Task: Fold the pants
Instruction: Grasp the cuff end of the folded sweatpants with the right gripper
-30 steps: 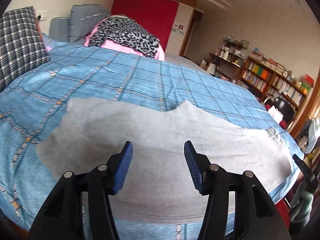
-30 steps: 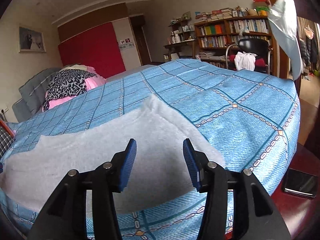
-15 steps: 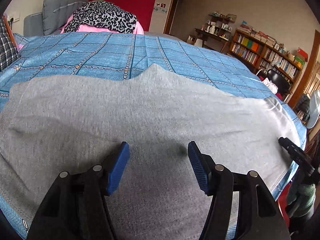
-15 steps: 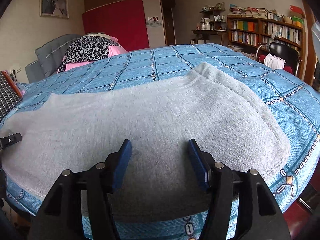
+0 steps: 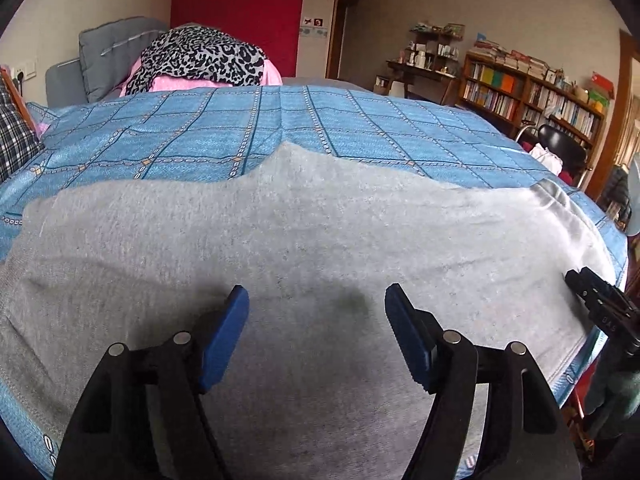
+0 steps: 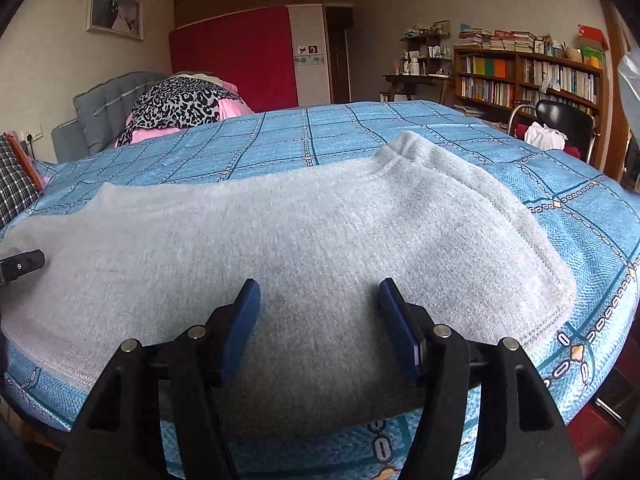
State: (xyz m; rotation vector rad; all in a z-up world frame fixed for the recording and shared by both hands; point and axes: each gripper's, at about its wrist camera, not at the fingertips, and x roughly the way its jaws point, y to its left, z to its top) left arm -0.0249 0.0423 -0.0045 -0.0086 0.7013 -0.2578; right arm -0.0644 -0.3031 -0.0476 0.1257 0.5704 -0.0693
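Observation:
Grey pants (image 5: 304, 240) lie flat across the near edge of a blue checked bedspread (image 5: 280, 124), folded lengthwise, their waistband (image 6: 500, 204) at the right end. My left gripper (image 5: 316, 312) hovers low over the middle of the pants, its jaws opening, with only flat cloth below them and nothing pinched. My right gripper (image 6: 318, 300) stands open just above the cloth near the waistband end, also gripping nothing. In the left wrist view the right gripper (image 5: 600, 304) shows at the right edge; the left gripper's tip (image 6: 22, 266) shows at the left edge of the right wrist view.
A leopard-print cloth on pink bedding (image 5: 200, 60) and a grey headboard (image 5: 108, 52) lie at the far end of the bed. A plaid pillow (image 5: 16, 144) sits at the left. Bookshelves (image 6: 528, 76) and a black chair (image 6: 564, 120) stand beyond the bed's right side.
Both grippers have come down and forward over the pants, so the grey cloth now fills the lower view. Their jaws stand wider apart than before.

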